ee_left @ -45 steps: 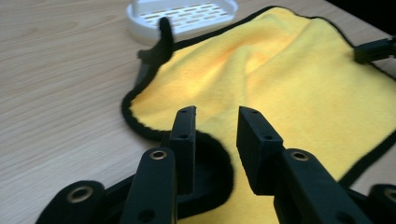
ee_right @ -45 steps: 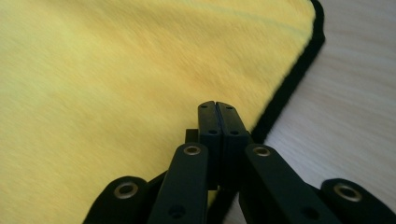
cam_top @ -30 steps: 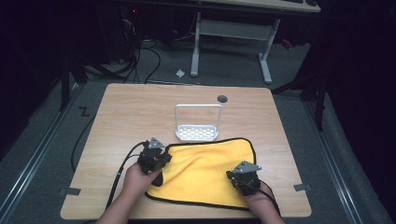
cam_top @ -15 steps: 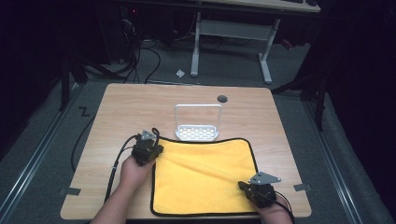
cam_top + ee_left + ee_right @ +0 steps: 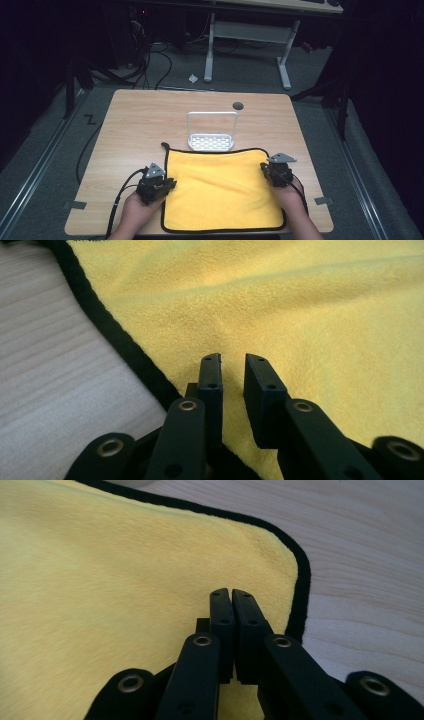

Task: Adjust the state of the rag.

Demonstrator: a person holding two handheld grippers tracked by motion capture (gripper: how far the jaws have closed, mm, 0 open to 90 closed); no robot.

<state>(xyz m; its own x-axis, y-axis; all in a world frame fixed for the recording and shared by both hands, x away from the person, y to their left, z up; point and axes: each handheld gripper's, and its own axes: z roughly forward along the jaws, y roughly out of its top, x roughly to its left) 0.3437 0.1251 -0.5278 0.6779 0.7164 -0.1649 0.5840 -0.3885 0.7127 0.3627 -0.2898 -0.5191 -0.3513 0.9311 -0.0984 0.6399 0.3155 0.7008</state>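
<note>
One yellow cloth [image 5: 222,187] lies flat at the table's [image 5: 140,115] near edge between two grippers: left gripper [image 5: 167,186] just opening, empty; right gripper [image 5: 265,172] closed, holding nothing.

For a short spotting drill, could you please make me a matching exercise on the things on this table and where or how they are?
1. yellow cloth
2. white rack
3. left gripper
4. right gripper

a. fingers shut together
b. upright at the cloth's far edge
c. spread flat on the table
d. fingers slightly apart

Pairs: 1-c, 2-b, 3-d, 4-a
</note>
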